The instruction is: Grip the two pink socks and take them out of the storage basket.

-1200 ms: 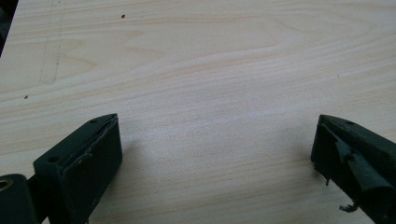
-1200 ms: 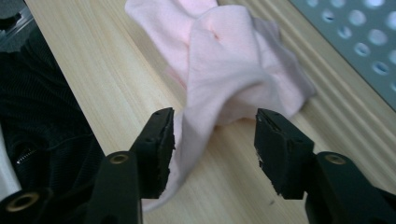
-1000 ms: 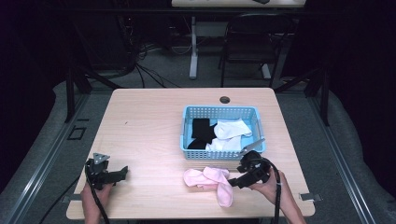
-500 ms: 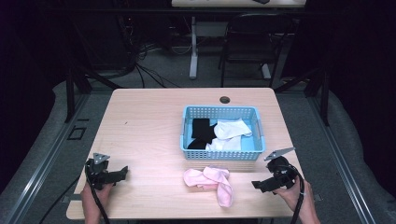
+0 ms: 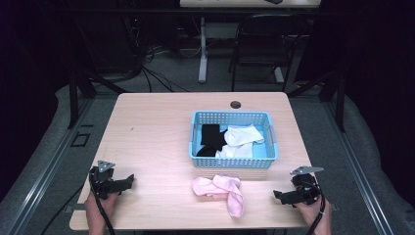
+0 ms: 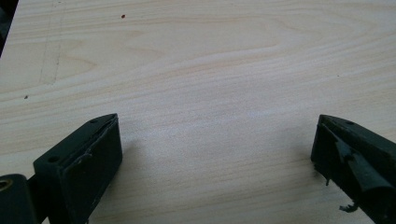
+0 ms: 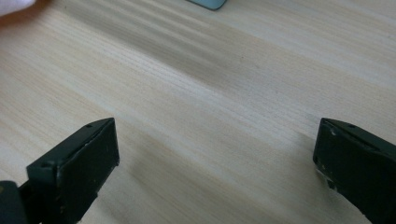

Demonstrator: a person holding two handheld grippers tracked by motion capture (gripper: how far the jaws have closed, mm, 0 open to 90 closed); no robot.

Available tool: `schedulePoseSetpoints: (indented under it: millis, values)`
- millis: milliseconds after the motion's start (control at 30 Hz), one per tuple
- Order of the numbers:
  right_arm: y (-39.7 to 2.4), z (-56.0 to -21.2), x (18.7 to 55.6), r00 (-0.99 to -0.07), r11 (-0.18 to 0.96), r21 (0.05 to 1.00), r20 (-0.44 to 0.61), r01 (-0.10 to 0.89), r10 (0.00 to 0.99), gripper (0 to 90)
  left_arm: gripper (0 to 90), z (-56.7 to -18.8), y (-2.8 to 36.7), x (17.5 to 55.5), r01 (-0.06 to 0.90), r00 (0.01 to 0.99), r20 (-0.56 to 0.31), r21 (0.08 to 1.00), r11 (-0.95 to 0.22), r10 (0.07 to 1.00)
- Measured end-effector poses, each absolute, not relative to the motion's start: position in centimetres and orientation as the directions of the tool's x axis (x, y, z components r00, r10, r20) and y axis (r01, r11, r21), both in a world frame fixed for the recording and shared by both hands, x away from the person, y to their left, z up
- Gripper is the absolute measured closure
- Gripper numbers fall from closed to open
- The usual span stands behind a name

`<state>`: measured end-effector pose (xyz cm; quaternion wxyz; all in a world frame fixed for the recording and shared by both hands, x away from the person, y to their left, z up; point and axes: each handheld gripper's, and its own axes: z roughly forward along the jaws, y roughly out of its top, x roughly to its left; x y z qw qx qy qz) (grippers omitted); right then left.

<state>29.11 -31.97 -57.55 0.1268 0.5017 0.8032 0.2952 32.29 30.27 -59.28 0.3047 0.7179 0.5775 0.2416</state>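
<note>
Landmark: blue basket (image 5: 233,160), right of centre on the table (image 5: 151,132). Inside it, a black sock (image 5: 211,139) lay on the left and white socks (image 5: 241,139) on the right.

Pink socks (image 5: 220,191) lay heaped on the table just in front of the basket's near wall, not touching it, one sock trailing toward the table's near edge.

Right gripper (image 5: 280,197) sat low over the table, in front of the basket's right corner and well right of the pink socks. Its jaws had just been opening and stood wide apart, only bare wood between them in the right gripper view (image 7: 215,154).

Left gripper (image 5: 128,180) was far left of the basket near the front edge, jaws apart, nothing between them (image 6: 215,149).
</note>
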Motion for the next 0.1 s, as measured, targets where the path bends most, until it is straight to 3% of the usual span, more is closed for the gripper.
schedulePoseSetpoints:
  millis: [100]
  values:
    - [-32.05,-57.75,28.97,-0.455,0.313,0.617,0.083,0.722,0.887,0.0,2.0,-59.28,30.27,32.29,0.682,0.217,-0.005,0.716,-0.148,0.976]
